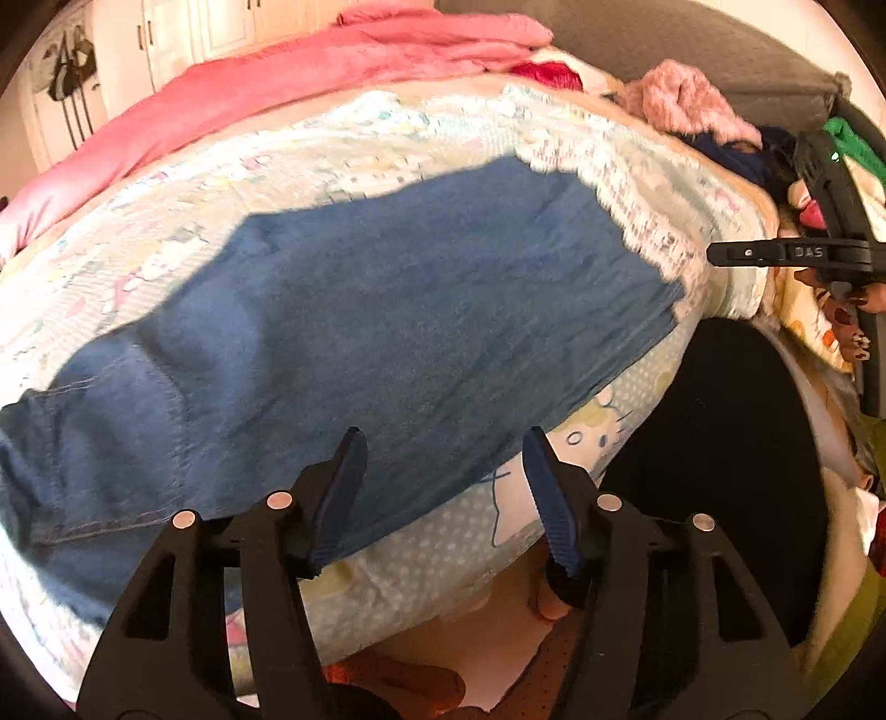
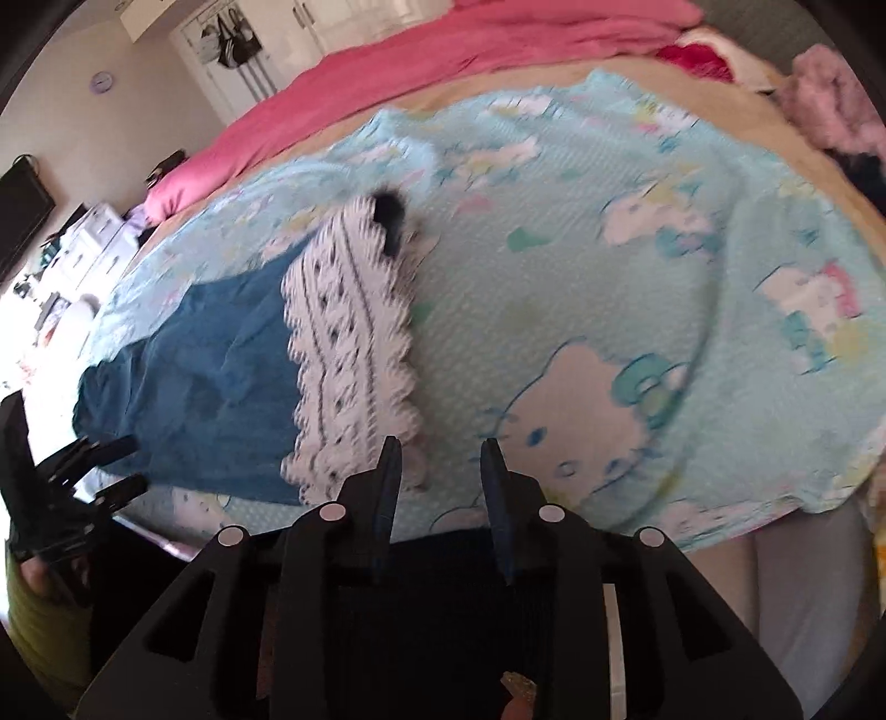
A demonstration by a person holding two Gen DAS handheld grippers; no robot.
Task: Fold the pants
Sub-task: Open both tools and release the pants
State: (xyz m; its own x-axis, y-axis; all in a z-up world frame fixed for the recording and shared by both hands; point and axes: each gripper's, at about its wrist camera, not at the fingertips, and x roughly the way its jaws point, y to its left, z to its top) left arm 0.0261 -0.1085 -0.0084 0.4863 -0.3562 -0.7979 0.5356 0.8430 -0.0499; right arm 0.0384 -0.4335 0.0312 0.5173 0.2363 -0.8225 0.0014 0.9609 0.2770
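1. The pants (image 1: 354, 310), blue denim with a white lace hem (image 2: 349, 354), lie flat on a pale blue cartoon-cat blanket (image 2: 637, 266) spread over the bed.
2. In the left wrist view they stretch from the seamed waist end at lower left to the lace hem at upper right, close to the bed's near edge.
3. The left tool (image 1: 443, 476) hangs over the near edge of the pants with its jaws apart. Nothing is pressed between the blue pads (image 1: 346, 487); the left pad sits over the denim, the right one over the blanket.
4. The right tool (image 2: 440, 482) hovers just beside the lace hem, at the near edge of the bed. Its jaws stand a little apart and grip nothing; only blanket and the bed's edge show in the gap.
5. In the left wrist view the right tool comes in from the right edge, its black finger pointing at the lace hem, with a hand behind it.
6. In the right wrist view the left tool shows at the far left, its two fingers spread at the waist end of the pants.
7. A pink quilt (image 1: 288, 72) lies along the far side of the bed.
8. A heap of clothes (image 1: 698, 99), pink, dark blue and green, sits at the far right corner.
9. White cupboards (image 1: 183, 27) stand behind the bed, with bags (image 2: 232, 39) hanging on a door.
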